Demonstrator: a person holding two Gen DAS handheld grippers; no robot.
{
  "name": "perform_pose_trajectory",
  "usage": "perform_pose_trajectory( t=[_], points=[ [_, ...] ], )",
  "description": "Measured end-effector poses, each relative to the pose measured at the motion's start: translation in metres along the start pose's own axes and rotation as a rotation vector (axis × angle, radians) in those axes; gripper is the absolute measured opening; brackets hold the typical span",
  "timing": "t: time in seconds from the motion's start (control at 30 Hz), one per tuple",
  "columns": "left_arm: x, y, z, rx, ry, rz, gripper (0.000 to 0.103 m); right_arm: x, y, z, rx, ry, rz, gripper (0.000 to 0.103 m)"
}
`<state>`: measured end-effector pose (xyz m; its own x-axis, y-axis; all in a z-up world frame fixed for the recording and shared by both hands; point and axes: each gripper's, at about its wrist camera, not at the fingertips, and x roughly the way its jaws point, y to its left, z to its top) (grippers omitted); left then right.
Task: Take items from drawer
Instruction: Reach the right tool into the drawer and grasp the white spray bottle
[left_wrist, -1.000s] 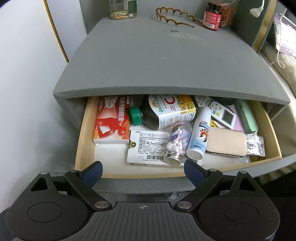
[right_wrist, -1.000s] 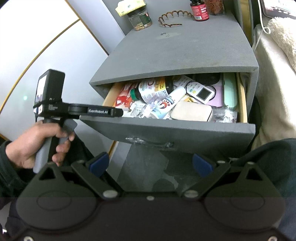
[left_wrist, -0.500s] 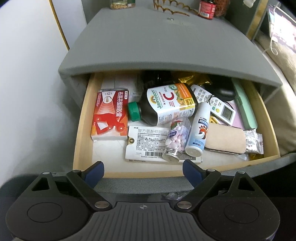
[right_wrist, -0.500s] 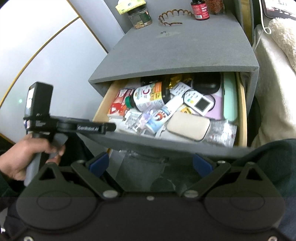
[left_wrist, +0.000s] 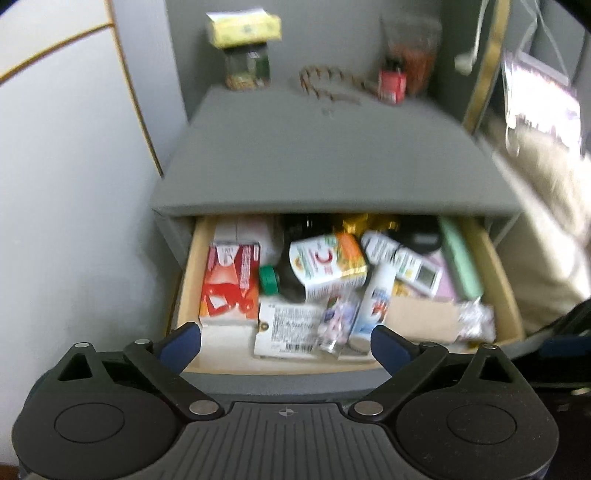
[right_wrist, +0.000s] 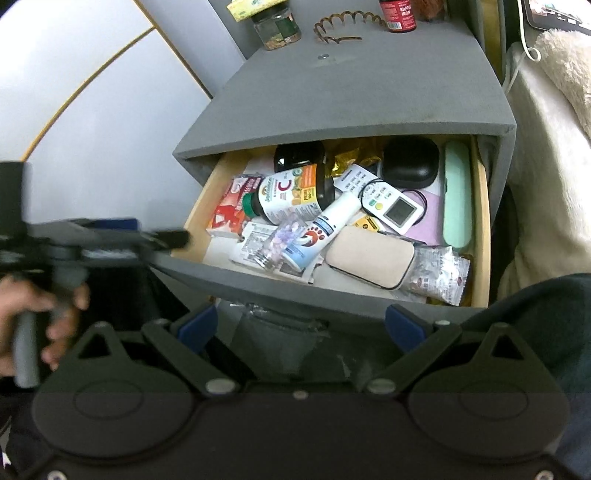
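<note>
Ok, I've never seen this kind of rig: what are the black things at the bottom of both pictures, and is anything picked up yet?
There is no robot. A person carries a hand-held gripper in each hand, and each has a camera looking forward along its two blue-tipped fingers. The black shapes are those tools seen from behind: the left hand-held gripper in one picture, the right hand-held gripper in the other. Both look down into the open drawer of a grey nightstand. Inside lie a vitamin C bottle, a red box, a white tube and a beige case. Both grippers are open and hold nothing.
</note>
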<state>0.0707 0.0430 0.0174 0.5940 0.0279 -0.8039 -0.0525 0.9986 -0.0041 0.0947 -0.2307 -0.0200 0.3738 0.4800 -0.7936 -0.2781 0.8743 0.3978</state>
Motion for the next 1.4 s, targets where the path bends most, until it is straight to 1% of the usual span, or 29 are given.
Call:
perform_pose_trajectory(
  t=[0.13,0.2,0.3,0.37,0.4,0.43,0.47,0.5,0.53,0.57,0.6,0.63,0.7,0.73,0.8,0.87,0.97,1.0,1.03,1.07,1.13,1.2,1.27,1.33,1.37,1.4],
  points=[
    [-0.022,0.014,0.003,-0.071,-0.047,-0.013,0.099,-0.001,0.003,0.014,0.040,-0.029,-0.029,0.098],
    [-0.026,0.020,0.005,-0.104,-0.046,-0.047,0.100,0.005,0.005,0.025,0.048,-0.030,-0.047,0.098],
    [-0.031,0.028,0.005,-0.140,-0.046,-0.055,0.100,0.021,0.009,0.037,0.070,0.000,-0.069,0.098],
    [-0.030,0.032,0.007,-0.165,-0.044,-0.056,0.100,0.039,0.015,0.045,0.072,0.014,-0.064,0.097],
    [-0.025,0.034,0.009,-0.171,-0.041,-0.055,0.100,0.047,0.019,0.048,0.061,0.020,-0.059,0.089],
    [-0.021,0.034,0.009,-0.168,-0.039,-0.054,0.100,0.062,0.025,0.051,0.033,0.047,-0.067,0.074],
    [-0.019,0.032,0.009,-0.151,-0.035,-0.054,0.100,0.075,0.030,0.052,0.008,0.081,-0.089,0.062],
    [-0.016,0.030,0.012,-0.125,-0.026,-0.060,0.100,0.086,0.034,0.051,-0.013,0.121,-0.116,0.040],
    [-0.014,0.028,0.013,-0.098,-0.028,-0.074,0.100,0.096,0.039,0.050,-0.033,0.158,-0.139,0.029],
    [-0.016,0.028,0.009,-0.080,-0.040,-0.083,0.100,0.102,0.044,0.047,-0.048,0.178,-0.142,0.026],
    [-0.021,0.030,0.004,-0.070,-0.047,-0.076,0.101,0.103,0.047,0.045,-0.056,0.174,-0.145,0.022],
    [-0.022,0.031,0.002,-0.068,-0.047,-0.074,0.101,0.105,0.051,0.042,-0.064,0.169,-0.156,0.021],
    [-0.023,0.033,0.000,-0.078,-0.044,-0.095,0.101,0.105,0.050,0.040,-0.029,0.174,-0.154,0.017],
    [-0.022,0.033,0.000,-0.078,-0.044,-0.102,0.101,0.105,0.049,0.039,0.004,0.181,-0.151,0.017],
    [-0.023,0.030,0.001,-0.059,-0.056,-0.092,0.101,0.104,0.052,0.035,-0.001,0.187,-0.163,0.017],
    [-0.023,0.028,0.001,-0.049,-0.054,-0.089,0.101,0.103,0.059,0.030,-0.027,0.187,-0.195,0.016],
    [-0.020,0.032,0.003,-0.093,-0.028,-0.105,0.101,0.101,0.057,0.032,-0.014,0.187,-0.194,0.016],
    [-0.020,0.034,0.005,-0.102,-0.030,-0.102,0.101,0.101,0.056,0.032,-0.012,0.191,-0.187,0.018],
    [-0.022,0.036,0.007,-0.114,-0.037,-0.091,0.101,0.100,0.055,0.035,-0.016,0.190,-0.171,0.024],
    [-0.023,0.037,0.007,-0.127,-0.044,-0.079,0.101,0.098,0.055,0.037,-0.021,0.171,-0.164,0.034],
    [-0.024,0.040,0.006,-0.148,-0.045,-0.077,0.102,0.094,0.058,0.047,-0.068,0.113,-0.177,0.046],
    [-0.024,0.043,0.005,-0.159,-0.039,-0.072,0.102,0.097,0.064,0.058,-0.125,0.102,-0.180,0.052],
    [-0.024,0.044,0.003,-0.148,-0.038,-0.063,0.102,0.109,0.067,0.074,-0.168,0.141,-0.185,0.052],
    [-0.025,0.044,0.000,-0.125,-0.048,-0.063,0.102,0.124,0.064,0.087,-0.143,0.192,-0.181,0.052],
    [-0.026,0.042,-0.002,-0.103,-0.058,-0.060,0.102,0.128,0.064,0.089,-0.132,0.198,-0.172,0.052],
    [-0.025,0.041,-0.004,-0.080,-0.064,-0.050,0.102,0.137,0.067,0.097,-0.090,0.221,-0.124,0.051]
  ],
)
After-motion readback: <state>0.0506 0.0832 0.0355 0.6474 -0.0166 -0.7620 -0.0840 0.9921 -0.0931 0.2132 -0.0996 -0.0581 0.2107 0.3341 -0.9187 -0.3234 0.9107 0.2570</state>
